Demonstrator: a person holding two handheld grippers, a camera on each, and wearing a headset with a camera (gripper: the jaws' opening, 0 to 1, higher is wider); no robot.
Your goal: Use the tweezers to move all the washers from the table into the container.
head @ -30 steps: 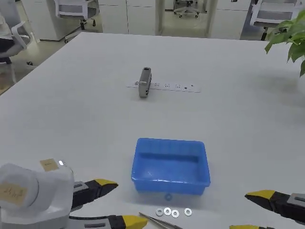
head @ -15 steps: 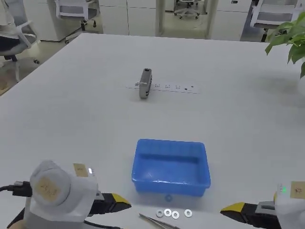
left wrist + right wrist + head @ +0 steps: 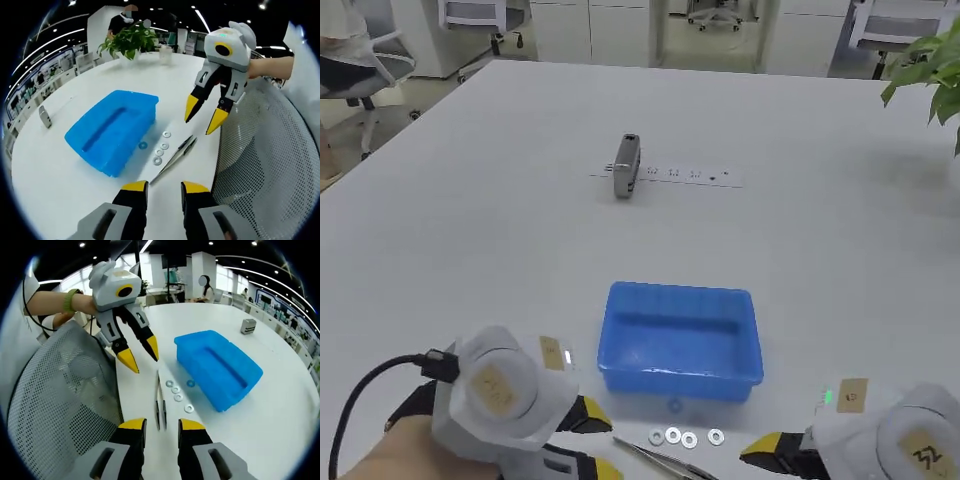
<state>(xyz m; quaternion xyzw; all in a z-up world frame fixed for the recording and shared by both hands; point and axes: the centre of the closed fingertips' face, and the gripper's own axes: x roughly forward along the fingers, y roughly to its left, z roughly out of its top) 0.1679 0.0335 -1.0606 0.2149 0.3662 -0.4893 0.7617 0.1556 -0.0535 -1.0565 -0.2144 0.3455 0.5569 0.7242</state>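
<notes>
The blue container [image 3: 680, 340] stands near the table's front edge. Just in front of it lie several silver washers [image 3: 685, 439] in a short row and one blue washer [image 3: 674, 406]. The metal tweezers [image 3: 655, 458] lie on the table beside them. My left gripper [image 3: 598, 440] hangs open left of the tweezers, holding nothing. My right gripper [image 3: 770, 458] is open to their right. In the left gripper view my open jaws [image 3: 165, 187] point at the tweezers [image 3: 175, 157] and washers [image 3: 160, 151]. In the right gripper view the tweezers [image 3: 160, 402] lie just ahead of my open jaws [image 3: 162, 425].
A white power strip [image 3: 680, 177] with a grey adapter [image 3: 626, 165] lies across the far middle of the table. A plant [image 3: 930, 70] stands at the back right. A mesh chair back [image 3: 260, 150] sits close to the table's near edge.
Both grippers have come in toward the tweezers and washers, the left from the left and the right from the right. The head camera has tipped slightly.
</notes>
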